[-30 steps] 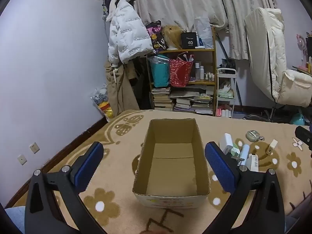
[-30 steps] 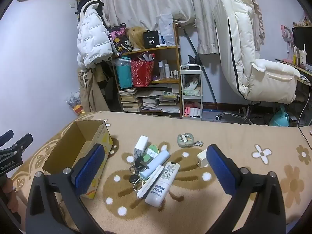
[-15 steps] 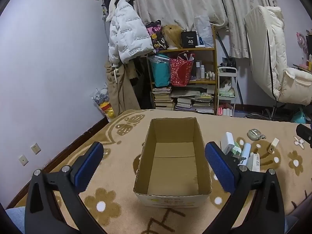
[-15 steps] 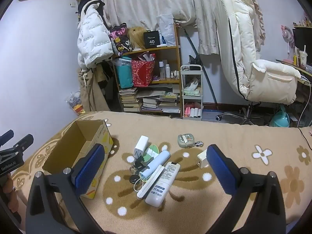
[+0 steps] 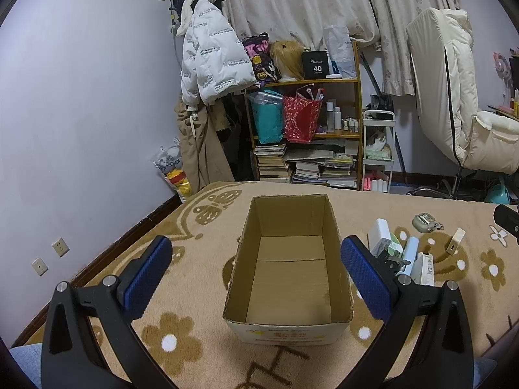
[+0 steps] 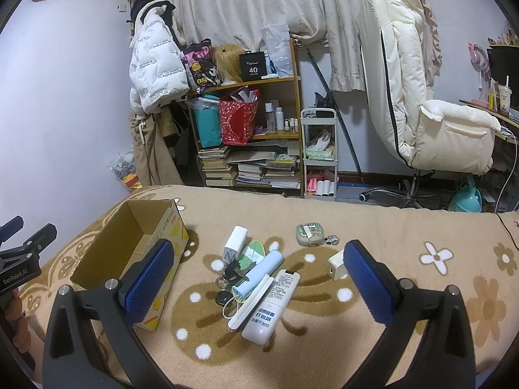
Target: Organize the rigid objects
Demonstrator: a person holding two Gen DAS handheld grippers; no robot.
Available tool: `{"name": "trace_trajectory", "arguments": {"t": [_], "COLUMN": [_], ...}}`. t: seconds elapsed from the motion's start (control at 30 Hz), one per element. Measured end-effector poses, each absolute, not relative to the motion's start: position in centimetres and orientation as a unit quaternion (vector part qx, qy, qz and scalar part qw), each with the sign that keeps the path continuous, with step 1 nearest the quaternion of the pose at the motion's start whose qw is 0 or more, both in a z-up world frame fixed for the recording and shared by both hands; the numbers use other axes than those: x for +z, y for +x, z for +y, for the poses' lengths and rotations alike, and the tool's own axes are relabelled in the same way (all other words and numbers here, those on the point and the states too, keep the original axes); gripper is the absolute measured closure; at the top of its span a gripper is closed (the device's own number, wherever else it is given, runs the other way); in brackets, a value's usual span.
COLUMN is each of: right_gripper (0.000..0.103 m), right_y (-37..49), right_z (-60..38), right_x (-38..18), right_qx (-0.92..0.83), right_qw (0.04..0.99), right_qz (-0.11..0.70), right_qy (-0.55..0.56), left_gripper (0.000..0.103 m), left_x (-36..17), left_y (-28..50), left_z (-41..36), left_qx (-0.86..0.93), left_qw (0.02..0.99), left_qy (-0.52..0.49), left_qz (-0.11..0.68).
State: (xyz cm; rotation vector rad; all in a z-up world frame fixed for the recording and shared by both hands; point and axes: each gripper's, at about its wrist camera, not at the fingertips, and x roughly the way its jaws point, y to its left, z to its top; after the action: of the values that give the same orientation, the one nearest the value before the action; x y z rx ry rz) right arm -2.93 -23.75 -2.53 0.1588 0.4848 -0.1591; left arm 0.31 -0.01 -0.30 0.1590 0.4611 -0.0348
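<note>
No real change from a second ago. Left hand-held gripper [image 5: 256,265] and right hand-held gripper [image 6: 258,270] both stay spread wide, holding nothing. Cardboard box [image 5: 288,327] sits empty on the blanket [image 6: 389,227]; remote [image 6: 271,308] and power bank [image 6: 258,274] lie in the pile beside it.

Little differs from a second ago. In the left wrist view the cardboard box [image 5: 288,269] sits a touch higher and the right gripper's black tip [image 5: 506,218] lies slightly higher at the right edge. In the right wrist view the left gripper [image 6: 22,253] at the left edge is marginally higher.
</note>
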Motion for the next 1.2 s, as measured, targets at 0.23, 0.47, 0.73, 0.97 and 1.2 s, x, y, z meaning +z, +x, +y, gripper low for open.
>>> {"name": "trace_trajectory", "arguments": {"t": [0.23,0.47,0.73,0.97,1.2], "right_gripper": [0.000,0.000,0.000,0.000,0.000], "right_y": [-2.88,-2.84,-2.81,-2.83,-2.90], "right_z": [-23.70,-23.66,-23.69,-23.69,-23.66], "right_x": [-2.57,-2.61,-2.66,-2.64,-2.49], "right_qx": [-0.079,-0.079,-0.079,-0.078,-0.080], "right_qw": [0.965,0.965,0.965,0.965,0.965], "right_qz": [0.239,0.239,0.239,0.240,0.237], "right_qy": [0.078,0.078,0.078,0.078,0.075], "left_gripper": [0.000,0.000,0.000,0.000,0.000], "left_x": [-0.36,-0.38,-0.32,-0.30,-0.32], "left_y": [0.29,0.30,0.34,0.37,0.37], "left_z": [-0.01,-0.03,-0.02,0.17,0.26], "left_qx": [-0.017,-0.017,-0.018,-0.014,-0.014], "left_qw": [0.970,0.970,0.970,0.970,0.970], "left_qy": [0.079,0.079,0.079,0.079,0.079], "left_qz": [0.229,0.229,0.229,0.228,0.228]}}
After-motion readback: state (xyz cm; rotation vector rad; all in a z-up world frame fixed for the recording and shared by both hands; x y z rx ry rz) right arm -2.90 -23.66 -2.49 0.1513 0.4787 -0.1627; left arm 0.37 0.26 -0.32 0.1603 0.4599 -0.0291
